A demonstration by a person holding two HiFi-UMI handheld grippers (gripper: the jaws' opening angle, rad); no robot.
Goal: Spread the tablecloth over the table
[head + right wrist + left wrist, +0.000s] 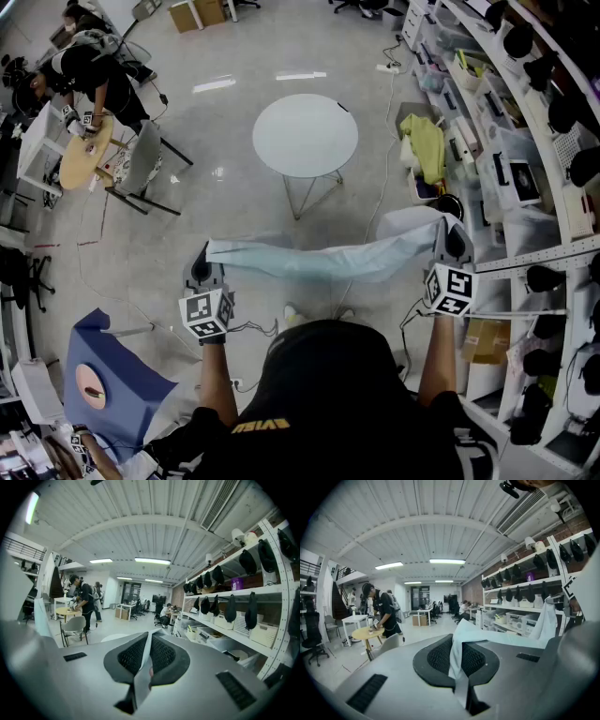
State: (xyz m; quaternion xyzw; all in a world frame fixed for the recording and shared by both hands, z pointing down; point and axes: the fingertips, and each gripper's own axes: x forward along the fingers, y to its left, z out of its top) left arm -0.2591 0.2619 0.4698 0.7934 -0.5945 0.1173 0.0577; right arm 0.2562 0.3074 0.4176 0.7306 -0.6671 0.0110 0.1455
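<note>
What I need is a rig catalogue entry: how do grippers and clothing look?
Grey bodies on left gripper and right gripper, black textured fingers, each bearing a cube with black-and-white markers. Thin cable behind. Person's top is black.

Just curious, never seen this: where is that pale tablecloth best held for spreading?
By its two ends, one from each side, as the left gripper and right gripper hold it: the tablecloth sags as a long strip between them, so it should open wide.
</note>
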